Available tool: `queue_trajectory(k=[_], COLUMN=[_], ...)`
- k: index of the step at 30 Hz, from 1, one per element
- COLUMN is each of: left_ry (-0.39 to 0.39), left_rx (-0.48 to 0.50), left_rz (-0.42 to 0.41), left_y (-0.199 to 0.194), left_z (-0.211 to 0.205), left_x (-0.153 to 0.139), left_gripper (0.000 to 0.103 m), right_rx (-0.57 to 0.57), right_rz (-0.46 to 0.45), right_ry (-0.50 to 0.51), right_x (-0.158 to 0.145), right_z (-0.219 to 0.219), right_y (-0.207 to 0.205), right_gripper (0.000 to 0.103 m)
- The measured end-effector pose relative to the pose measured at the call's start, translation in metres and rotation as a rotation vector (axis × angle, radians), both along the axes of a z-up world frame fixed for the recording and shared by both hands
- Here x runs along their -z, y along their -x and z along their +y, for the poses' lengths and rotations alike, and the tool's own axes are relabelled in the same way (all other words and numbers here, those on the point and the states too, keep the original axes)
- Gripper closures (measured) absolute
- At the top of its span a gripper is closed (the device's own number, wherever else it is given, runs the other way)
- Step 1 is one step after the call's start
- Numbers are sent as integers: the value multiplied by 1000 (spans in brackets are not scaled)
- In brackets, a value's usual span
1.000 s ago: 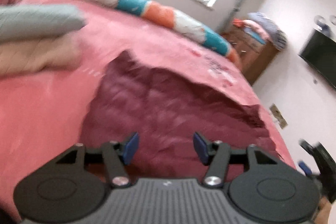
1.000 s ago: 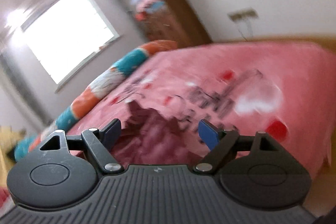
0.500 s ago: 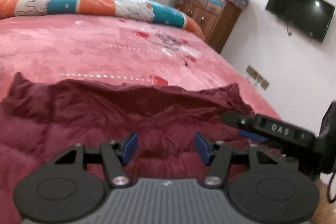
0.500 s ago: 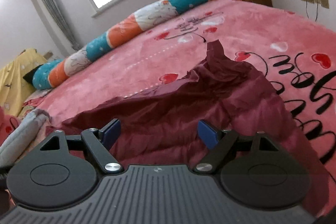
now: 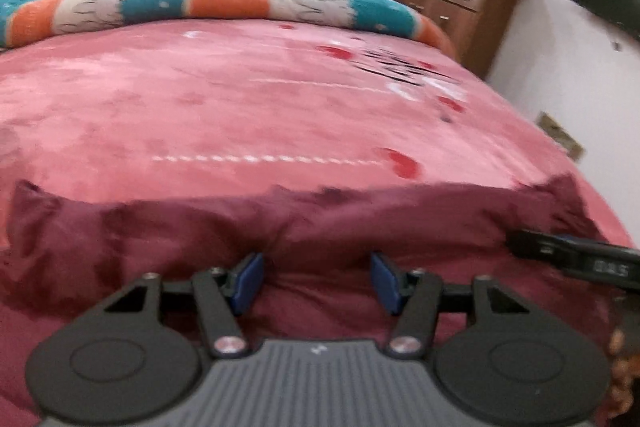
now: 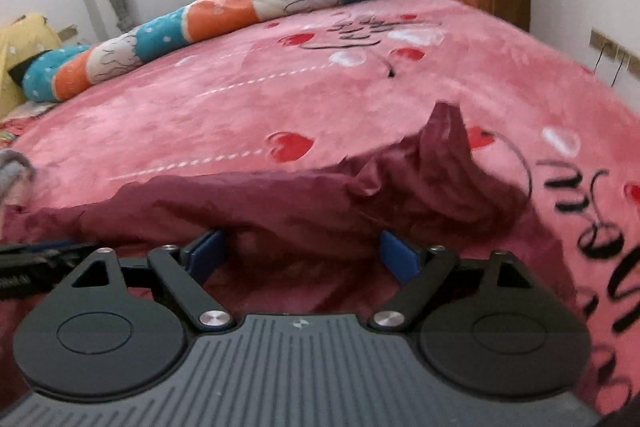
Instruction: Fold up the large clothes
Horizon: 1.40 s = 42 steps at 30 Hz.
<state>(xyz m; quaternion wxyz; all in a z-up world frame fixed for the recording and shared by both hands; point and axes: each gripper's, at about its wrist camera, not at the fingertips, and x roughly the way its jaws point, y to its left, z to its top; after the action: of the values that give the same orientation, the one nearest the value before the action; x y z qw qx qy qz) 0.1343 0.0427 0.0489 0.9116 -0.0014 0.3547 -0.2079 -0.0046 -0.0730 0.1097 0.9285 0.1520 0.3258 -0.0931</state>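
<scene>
Maroon puffy quilted garment (image 5: 360,227), crinkled and shiny like thin nylon, lies spread across the near end of the fuzzy pink heart-printed blanket (image 5: 240,99), with one corner peaked up at its right side in the right wrist view. A striped orange, teal and white bolster (image 6: 248,11) runs along the far edge of the bed. Both tools hover low over the fabric: the left gripper (image 5: 316,279) has its blue pads wide apart and holds nothing, and the right gripper (image 6: 304,255) is likewise spread and empty. I judge the slick shell may slip from a shallow pinch, or a grab may catch only the top layer, leaving a lopsided fold.
</scene>
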Motion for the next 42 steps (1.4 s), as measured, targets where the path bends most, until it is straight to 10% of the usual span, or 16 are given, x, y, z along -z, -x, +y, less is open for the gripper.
queue_trajectory(k=[27,42], left_ry=[1,121], left_rx=[-186,-117], left_rz=[-107,-157], left_y=[-51,1], left_z=[52,12], left_x=[63,-17], left_gripper=[29,17], right_rx=[163,244], right_rz=[-15,-150], right_ry=[52,-157], right_x=[59,25], right_z=[-33,-67], right_y=[-25,6], right_gripper=[0,0])
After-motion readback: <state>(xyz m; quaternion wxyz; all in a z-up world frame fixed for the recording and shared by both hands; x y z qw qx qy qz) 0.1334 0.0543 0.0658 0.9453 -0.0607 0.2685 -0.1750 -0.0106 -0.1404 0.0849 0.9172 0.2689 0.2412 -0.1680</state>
